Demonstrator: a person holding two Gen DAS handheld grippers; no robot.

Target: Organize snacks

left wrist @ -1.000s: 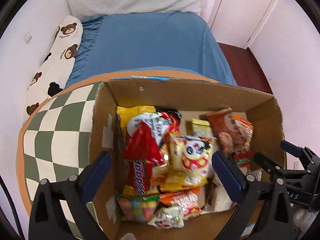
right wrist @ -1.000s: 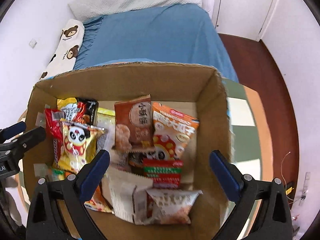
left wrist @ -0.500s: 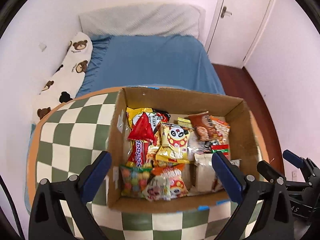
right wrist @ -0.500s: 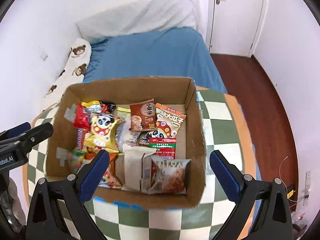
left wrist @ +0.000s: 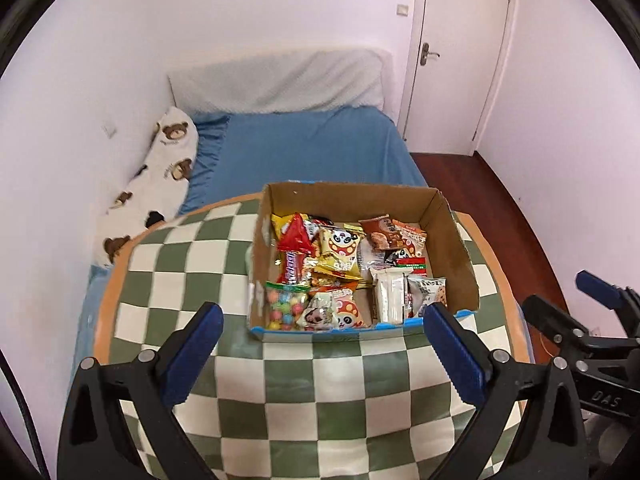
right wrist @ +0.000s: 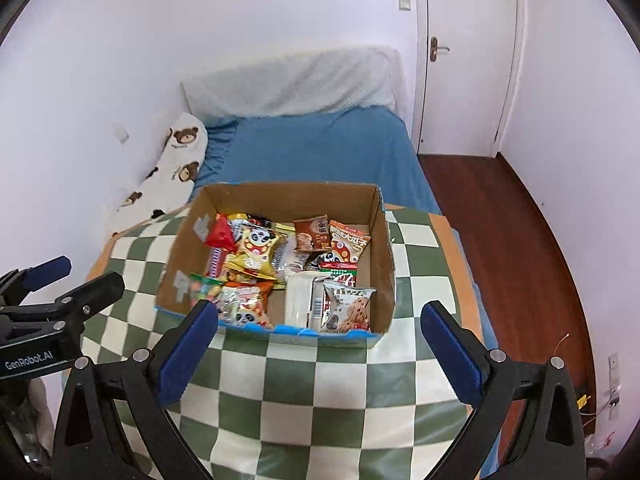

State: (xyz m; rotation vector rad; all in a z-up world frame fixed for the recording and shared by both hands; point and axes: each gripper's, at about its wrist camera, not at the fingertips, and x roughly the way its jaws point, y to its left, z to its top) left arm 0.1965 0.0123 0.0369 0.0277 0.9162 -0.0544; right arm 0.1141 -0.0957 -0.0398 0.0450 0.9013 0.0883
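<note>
An open cardboard box (left wrist: pixel 456 240) stands on a green-and-white checked table (left wrist: pixel 304 380); it also shows in the right wrist view (right wrist: pixel 382 240). Several snack packets fill it, among them a yellow panda bag (left wrist: pixel 340 246), a red packet (left wrist: pixel 295 236), a candy bag (left wrist: pixel 282 306) and a cookie packet (right wrist: pixel 348 306). My left gripper (left wrist: pixel 320 354) is open and empty, held back above the table's near side. My right gripper (right wrist: pixel 318 354) is open and empty too, to the right of the left one. Neither touches the box.
A bed with a blue sheet (left wrist: pixel 308 148) and a bear-print pillow (left wrist: pixel 160 176) lies behind the table. A white door (left wrist: pixel 456 52) is at the back right. Dark wood floor (right wrist: pixel 508 220) runs along the table's right side.
Both grippers have pulled back and up from right over the box. The box now looks smaller and farther off, with much more of the checked table in front.
</note>
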